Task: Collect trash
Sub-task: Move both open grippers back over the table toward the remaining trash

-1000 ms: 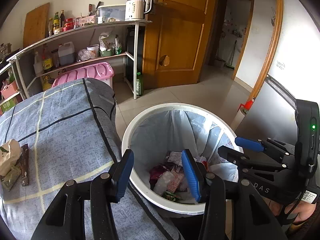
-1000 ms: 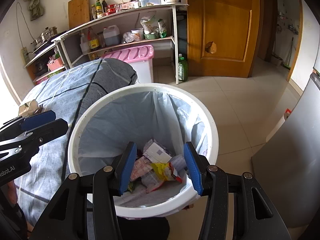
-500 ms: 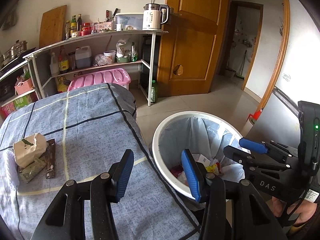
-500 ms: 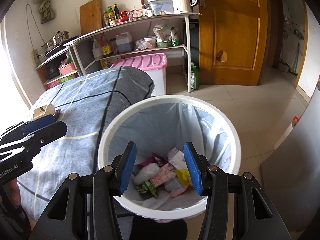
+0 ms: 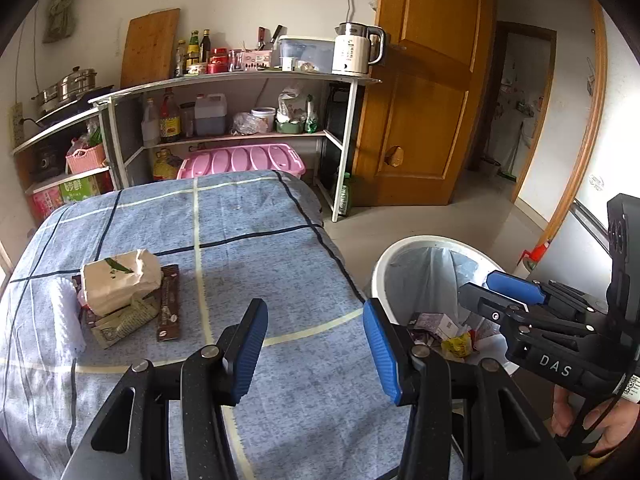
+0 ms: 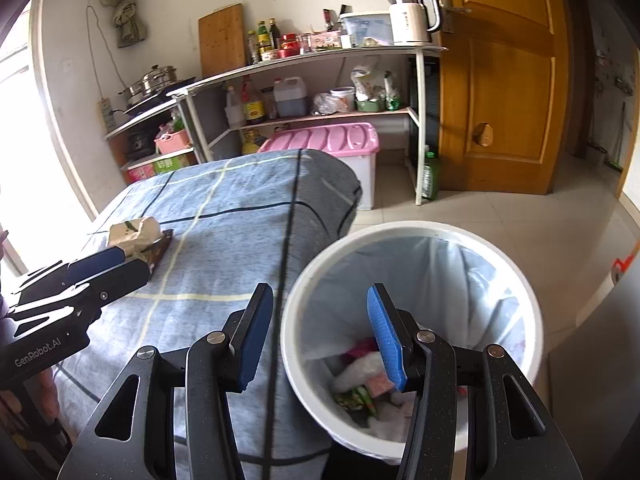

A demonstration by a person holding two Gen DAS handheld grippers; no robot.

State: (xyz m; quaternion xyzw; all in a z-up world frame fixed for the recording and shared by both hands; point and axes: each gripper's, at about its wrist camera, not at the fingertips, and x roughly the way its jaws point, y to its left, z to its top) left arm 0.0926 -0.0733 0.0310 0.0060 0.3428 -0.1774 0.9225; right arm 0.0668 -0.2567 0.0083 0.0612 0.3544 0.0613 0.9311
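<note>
— Blue checked cloth [image 5: 248,248] over the table, and the leftover trash sits in a heap on its left part: a cream paper packet [image 5: 120,280] on top, a brown wrapper strip [image 5: 168,307] beside it, a printed wrapper [image 5: 124,320] poking out underneath.

— Which way does the strip lie?

— Its long axis runs away from the left gripper [image 5: 314,344], roughly along the pale stripe in the cloth. The packet lies crosswise, its long side nearly left to right, one end tilted up.

— And the fingers?

— The left gripper's blue fingers [image 5: 248,350] stand wide apart with nothing between them, over bare cloth — the heap is ahead and off to their left, well apart. The right gripper [image 6: 320,338] is spread just as wide and holds nothing; it straddles the rim of the white bin [image 6: 412,232], left finger above the table edge, right finger above the liner.

— Anything in the bin?

— Wrappers [image 6: 360,384] at the bottom of the pale bag: pink, green, white. The bin stands on the floor just beside the table's right edge.
</note>
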